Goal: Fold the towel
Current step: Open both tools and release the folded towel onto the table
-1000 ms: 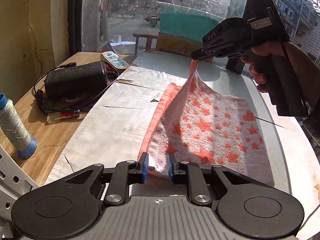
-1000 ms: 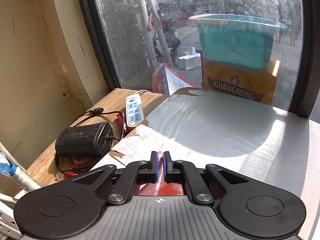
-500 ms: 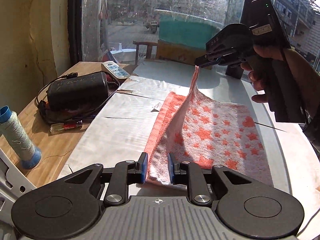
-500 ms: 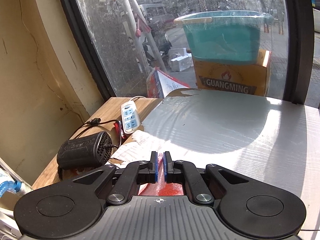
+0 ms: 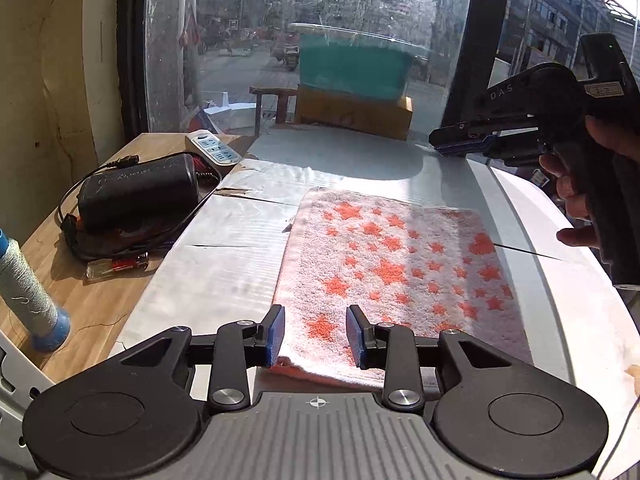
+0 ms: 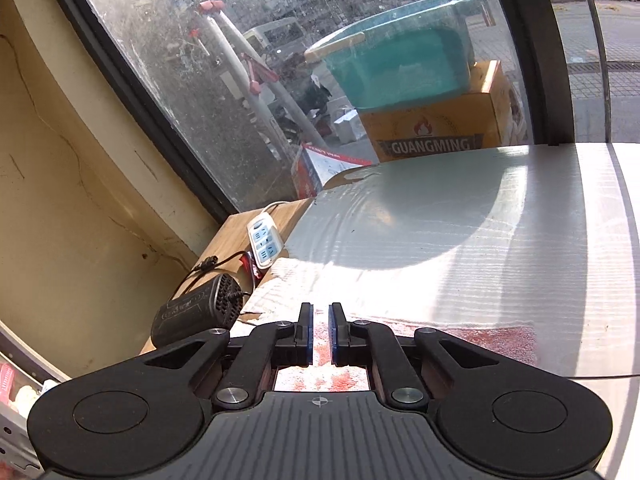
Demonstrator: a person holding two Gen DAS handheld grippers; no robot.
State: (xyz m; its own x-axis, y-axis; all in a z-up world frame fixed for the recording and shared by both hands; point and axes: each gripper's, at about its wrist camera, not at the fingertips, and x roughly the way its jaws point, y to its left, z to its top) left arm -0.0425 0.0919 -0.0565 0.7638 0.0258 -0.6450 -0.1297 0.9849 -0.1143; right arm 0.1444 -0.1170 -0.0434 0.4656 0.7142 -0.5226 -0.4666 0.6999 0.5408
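The towel [image 5: 400,268], white with orange stars, lies folded flat on the grey table [image 5: 224,264]. My left gripper [image 5: 315,334] is open just above the towel's near edge and holds nothing. My right gripper [image 5: 460,144] is up in the air past the towel's far right corner, empty. In the right wrist view its jaws [image 6: 320,334] stand slightly apart with nothing between them, and the towel [image 6: 496,338] lies below.
A wooden bench on the left carries a black charger [image 5: 136,196], a power strip [image 5: 214,152], a lighter [image 5: 118,268] and a thread spool [image 5: 28,292]. A window [image 5: 320,20] stands behind the table. The table's curved edge [image 5: 560,304] runs on the right.
Both grippers have let go of the towel. The lifted corner has dropped and the towel now lies flat. The right gripper has moved up and to the right.
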